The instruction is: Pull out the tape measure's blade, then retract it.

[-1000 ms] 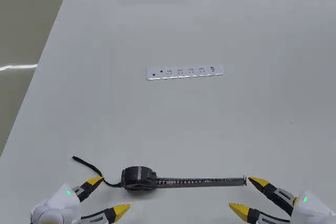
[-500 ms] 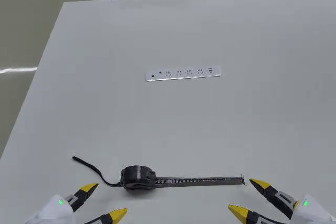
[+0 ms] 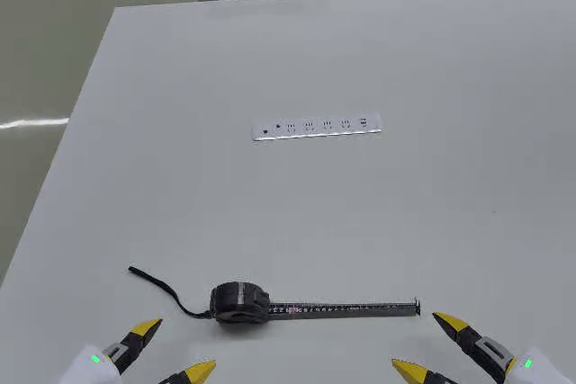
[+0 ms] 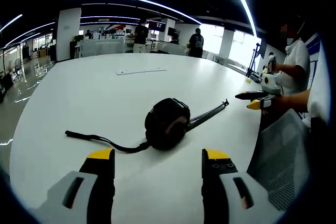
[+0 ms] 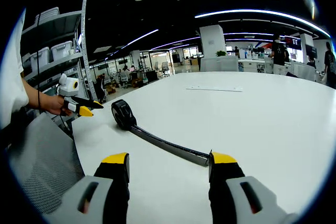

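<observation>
My left claw (image 3: 175,348) hangs just left of the tape measure (image 3: 239,302) and nearer to me than it, with its yellow-tipped jaws spread wide and nothing between them; in the left gripper view the black case sits ahead of the gap between the jaws, apart from both. A black wrist strap (image 3: 157,286) trails from the left side of the tape measure, lying loose on the white desk (image 3: 360,213) and bending away from me. The tape measure itself rests on the desk close to the near edge; its blade (image 3: 346,309) is pulled out to the right of the case and lies flat in a straight line, ending in a small hook (image 3: 417,306). My right claw (image 3: 425,343) is just right of that hook and nearer to me, jaws also apart and gripping nothing; in the head view a small gap shows between the hook and the closest jaw tip. Well beyond the tape measure, towards the middle of the desk, lies a white power strip (image 3: 317,126).
</observation>
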A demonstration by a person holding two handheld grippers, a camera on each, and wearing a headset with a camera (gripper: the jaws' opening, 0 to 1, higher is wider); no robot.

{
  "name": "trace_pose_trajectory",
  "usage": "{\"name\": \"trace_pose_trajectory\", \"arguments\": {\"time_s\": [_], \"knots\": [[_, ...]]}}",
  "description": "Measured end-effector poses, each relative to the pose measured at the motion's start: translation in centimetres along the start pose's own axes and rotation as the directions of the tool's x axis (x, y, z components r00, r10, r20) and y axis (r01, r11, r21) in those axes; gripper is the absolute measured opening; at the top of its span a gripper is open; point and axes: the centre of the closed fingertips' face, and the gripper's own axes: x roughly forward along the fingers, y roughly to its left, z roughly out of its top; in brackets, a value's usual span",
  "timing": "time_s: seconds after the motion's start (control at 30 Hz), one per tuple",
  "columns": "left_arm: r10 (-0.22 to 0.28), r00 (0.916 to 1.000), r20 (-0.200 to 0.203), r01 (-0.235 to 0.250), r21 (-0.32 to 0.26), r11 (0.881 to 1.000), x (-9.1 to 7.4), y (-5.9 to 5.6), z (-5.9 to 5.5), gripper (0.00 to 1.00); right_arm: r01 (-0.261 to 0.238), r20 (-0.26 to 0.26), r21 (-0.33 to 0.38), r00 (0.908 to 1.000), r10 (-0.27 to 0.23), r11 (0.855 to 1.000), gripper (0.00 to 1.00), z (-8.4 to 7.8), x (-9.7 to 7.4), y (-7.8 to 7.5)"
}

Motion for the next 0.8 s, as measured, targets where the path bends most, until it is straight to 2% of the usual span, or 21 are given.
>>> {"name": "trace_pose_trajectory", "arguments": {"time_s": [0.2,0.8], "knots": [[0.012,0.9999,0.002,-0.012,0.001,1.000,-0.4,-0.4,-0.1,0.66,-0.006,-0.005,-0.011,1.0000,0.006,1.000,0.62,0.0,-0.5,0.7],[-0.011,0.9999,-0.010,0.012,0.043,0.999,-1.5,-1.9,-0.7,0.66,0.007,-0.011,-0.009,0.9999,-0.007,1.000,0.64,-0.6,-2.4,1.9]]}}
